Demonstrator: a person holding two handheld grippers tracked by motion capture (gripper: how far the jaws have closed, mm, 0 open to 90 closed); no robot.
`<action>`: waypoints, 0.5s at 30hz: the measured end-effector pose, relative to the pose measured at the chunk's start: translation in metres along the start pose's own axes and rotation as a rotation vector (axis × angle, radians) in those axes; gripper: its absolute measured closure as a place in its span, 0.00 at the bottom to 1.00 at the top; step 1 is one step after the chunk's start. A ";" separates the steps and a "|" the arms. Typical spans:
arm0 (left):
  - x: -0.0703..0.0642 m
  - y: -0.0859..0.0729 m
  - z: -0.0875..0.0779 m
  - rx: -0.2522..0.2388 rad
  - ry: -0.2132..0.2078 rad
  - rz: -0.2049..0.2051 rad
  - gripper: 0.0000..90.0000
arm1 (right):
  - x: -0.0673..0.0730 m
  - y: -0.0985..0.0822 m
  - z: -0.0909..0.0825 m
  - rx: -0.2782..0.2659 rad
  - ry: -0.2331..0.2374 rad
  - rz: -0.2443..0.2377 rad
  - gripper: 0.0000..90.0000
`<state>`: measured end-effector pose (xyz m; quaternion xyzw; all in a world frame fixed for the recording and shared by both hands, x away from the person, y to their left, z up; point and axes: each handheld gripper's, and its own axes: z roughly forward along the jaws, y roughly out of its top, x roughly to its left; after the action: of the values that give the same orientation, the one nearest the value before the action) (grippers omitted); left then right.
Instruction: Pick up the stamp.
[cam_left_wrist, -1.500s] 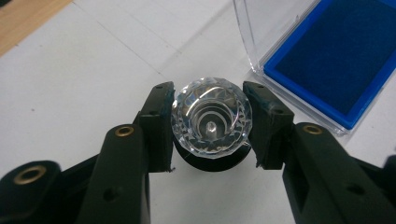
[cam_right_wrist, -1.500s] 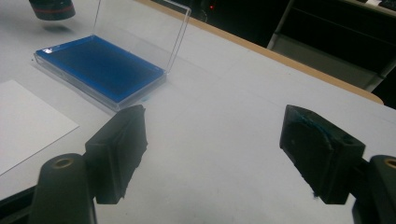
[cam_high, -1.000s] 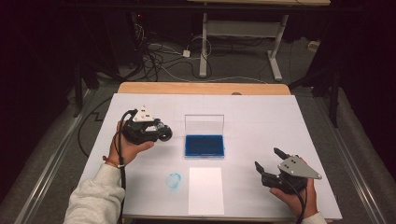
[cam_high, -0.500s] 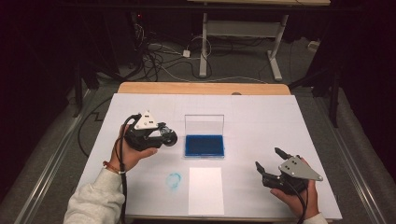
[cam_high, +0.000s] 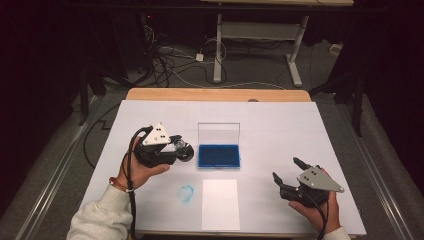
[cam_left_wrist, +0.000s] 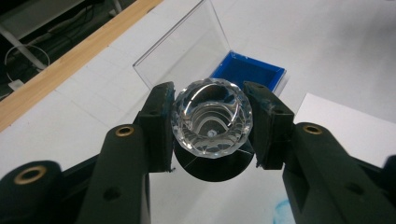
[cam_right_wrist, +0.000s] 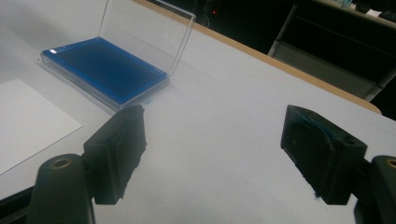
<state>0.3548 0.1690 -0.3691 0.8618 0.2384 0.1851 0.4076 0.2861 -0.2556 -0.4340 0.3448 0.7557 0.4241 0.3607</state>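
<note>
Item: stamp (cam_left_wrist: 211, 122), clear faceted handle over a round black base, clenched between the pads of our left gripper (cam_high: 184, 148), which we hold above the table (cam_high: 280, 117) left of its middle, just to the left of the ink pad. Item: ink pad (cam_high: 218, 155), a shallow blue tray at the middle of the table, its clear lid (cam_high: 218, 133) standing upright along the far side. Item: white sheet of paper (cam_high: 220, 203), lying flat just on the near side of the ink pad and reaching to the table's near edge. Item: a faint blue ring-shaped print (cam_high: 186, 193) on the table surface to the left of the paper, near the front edge. Item: right gripper (cam_high: 286, 174), resting near the front right corner of the table, jaws spread wide with nothing between them, well apart from the ink pad. Step in hand, as we judge it: we are carrying the stamp toward the ink pad to load it. Next move, as we judge it: we need to bring the stamp over the blue tray clear of the upright lid, turn its black base face down, press it flat and evenly into the ink, then lift straight up and carry it to the paper. The right gripper may have to steady the tray or the sheet.
</note>
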 end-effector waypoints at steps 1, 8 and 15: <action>-0.001 0.001 -0.001 -0.010 -0.007 -0.002 0.61 | 0.000 0.000 0.000 0.000 0.000 0.000 0.25; -0.009 0.004 0.001 -0.013 -0.031 0.025 0.61 | 0.000 0.001 0.000 0.000 0.002 -0.006 0.25; -0.014 0.002 0.000 -0.017 -0.059 0.035 0.61 | 0.003 0.003 0.004 -0.004 0.014 0.000 0.25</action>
<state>0.3437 0.1596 -0.3690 0.8674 0.2096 0.1687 0.4186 0.2886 -0.2506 -0.4332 0.3411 0.7573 0.4282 0.3562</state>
